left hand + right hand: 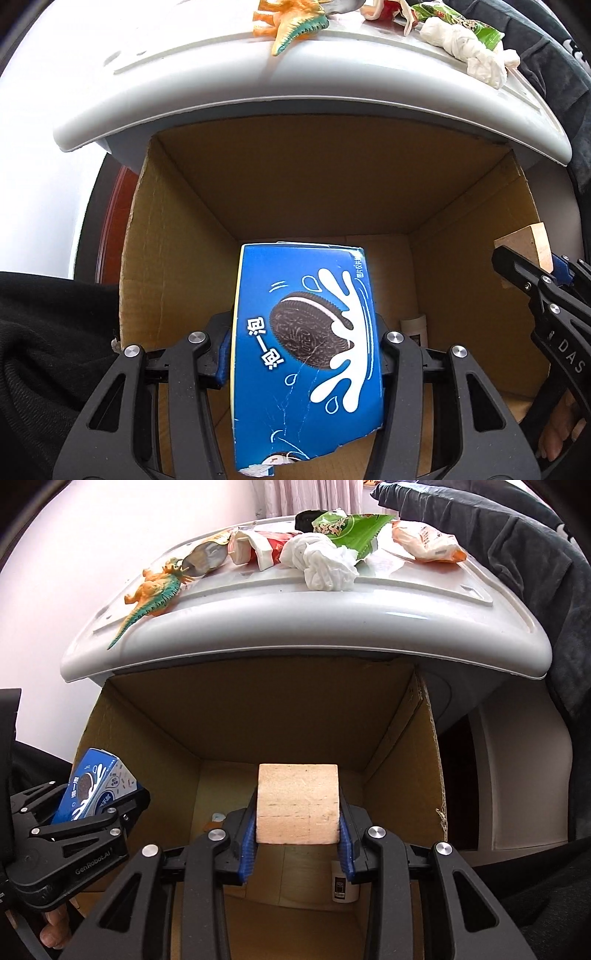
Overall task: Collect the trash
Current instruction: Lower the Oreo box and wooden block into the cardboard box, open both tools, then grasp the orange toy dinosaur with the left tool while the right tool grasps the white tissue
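With the left gripper (pixel 306 354) pinching a torn blue cardboard cookie box (pixel 306 350) and the right gripper (pixel 298 840) clamping a pale wooden block (pixel 298 804) over the open brown cardboard carton (pixel 280 709), a careless release might land the block on what looks like a small white tube (pixel 345 886) below.

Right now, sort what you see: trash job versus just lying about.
Job: blue cookie box in left gripper; wooden block in right gripper; cardboard box; crumpled tissue; green wrapper.

Lying about: toy dinosaur; dark cloth.
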Tool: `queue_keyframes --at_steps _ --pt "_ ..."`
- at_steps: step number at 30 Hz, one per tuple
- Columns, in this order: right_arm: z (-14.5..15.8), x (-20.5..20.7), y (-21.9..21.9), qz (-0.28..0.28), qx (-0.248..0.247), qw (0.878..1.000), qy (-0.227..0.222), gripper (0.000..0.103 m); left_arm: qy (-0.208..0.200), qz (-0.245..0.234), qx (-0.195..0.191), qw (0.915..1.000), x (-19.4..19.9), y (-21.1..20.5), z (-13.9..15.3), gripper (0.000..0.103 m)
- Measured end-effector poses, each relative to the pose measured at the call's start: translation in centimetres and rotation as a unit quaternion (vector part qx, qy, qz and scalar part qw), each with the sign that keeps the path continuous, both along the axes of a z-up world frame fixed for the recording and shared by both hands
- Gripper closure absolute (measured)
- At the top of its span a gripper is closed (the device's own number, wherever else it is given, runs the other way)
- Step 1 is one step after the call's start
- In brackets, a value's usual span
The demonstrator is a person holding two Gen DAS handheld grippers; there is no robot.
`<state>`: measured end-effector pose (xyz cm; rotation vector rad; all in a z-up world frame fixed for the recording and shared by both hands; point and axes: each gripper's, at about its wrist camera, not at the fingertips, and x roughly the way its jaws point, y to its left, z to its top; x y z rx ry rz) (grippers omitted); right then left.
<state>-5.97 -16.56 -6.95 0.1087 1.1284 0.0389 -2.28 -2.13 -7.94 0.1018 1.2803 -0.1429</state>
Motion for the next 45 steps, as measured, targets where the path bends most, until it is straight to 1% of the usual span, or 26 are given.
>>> queue_keyframes --at_steps 1,3,4,5,6,8,10,17,20,22,26,29,31,34,35,36,39,43,44,45 --pt "0.0 -0.1 0.0 0.0 0.002 1.0 0.001 0.068 0.0 0.0 0.001 1.0 0.0 -0.1 0.1 0.053" --pt "0.1 0.3 -0.4 -0.003 0.003 1.0 0.001 0.067 0.004 -0.002 -0.002 1.0 0.0 -0.4 0.0 0.048" --pt "0.3 0.2 -0.5 -0.006 0.004 1.0 0.0 0.057 0.004 -0.002 -0.003 1.0 0.4 0.0 -0.1 0.039" --pt "0.4 0.7 -0.4 -0.009 0.006 1.0 -0.004 0.051 0.001 0.0 0.0 1.0 0.4 0.0 0.0 0.035" --pt "0.7 0.6 -0.6 -0.013 0.007 1.0 -0.012 0.045 -0.003 0.001 -0.002 1.0 0.3 -0.1 0.1 0.035" --pt "1.3 0.5 -0.8 -0.019 0.008 1.0 -0.022 0.045 -0.006 0.003 -0.007 1.0 0.2 0.0 0.2 0.033" --pt "1.4 0.5 -1.1 -0.025 0.01 0.999 -0.023 0.045 -0.008 0.006 -0.006 0.9999 0.1 0.0 0.3 0.031" --pt "1.5 0.7 -1.6 -0.04 0.015 0.999 -0.023 0.045 -0.01 0.014 -0.013 0.9998 0.0 0.5 0.2 0.031" --pt "1.7 0.8 -2.0 -0.048 0.018 0.998 -0.026 0.041 -0.015 0.015 -0.015 0.9997 -0.1 0.7 0.4 0.031" --pt "1.8 0.7 -2.3 -0.053 0.02 0.998 -0.03 0.04 -0.024 0.018 -0.015 0.9994 0.0 0.7 1.0 0.031" --pt "1.9 0.7 -2.5 -0.058 0.025 0.997 -0.033 0.04 -0.068 0.016 -0.029 0.9972 0.7 0.5 3.7 0.031" --pt "2.1 0.6 -2.6 -0.061 0.029 0.997 -0.035 0.038 -0.101 0.013 -0.03 0.9943 2.7 0.2 5.8 0.031" --pt "2.2 0.6 -2.8 -0.063 0.032 0.997 -0.038 0.038 -0.119 0.015 -0.033 0.9923 4.7 0.1 6.9 0.031" --pt "2.4 0.4 -3.1 -0.069 0.033 0.996 -0.042 0.038 -0.124 0.015 -0.028 0.9917 8.3 -0.3 7.5 0.031" --pt "2.4 0.3 -3.2 -0.072 0.035 0.996 -0.043 0.038 -0.122 0.012 -0.03 0.992 9.3 -0.4 7.4 0.031" --pt "2.3 0.3 -3.3 -0.075 0.037 0.996 -0.042 0.038 -0.118 0.012 -0.023 0.9927 10.5 -0.5 7.1 0.031" --pt "2.2 0.3 -3.7 -0.081 0.042 0.995 -0.038 0.038 -0.104 0.008 -0.015 0.9944 12.8 -0.9 6.2 0.031" --pt "1.8 0.4 -3.7 -0.082 0.045 0.995 -0.031 0.038 -0.097 0.002 -0.01 0.9952 14.6 -1.1 5.2 0.031" --pt "1.6 0.5 -3.6 -0.081 0.045 0.995 -0.028 0.038 -0.098 -0.001 -0.013 0.9951 15.0 -1.2 5.0 0.03" --pt "1.6 0.6 -3.6 -0.08 0.044 0.995 -0.027 0.038 -0.106 -0.001 -0.013 0.9943 15.1 -1.2 5.0 0.027"
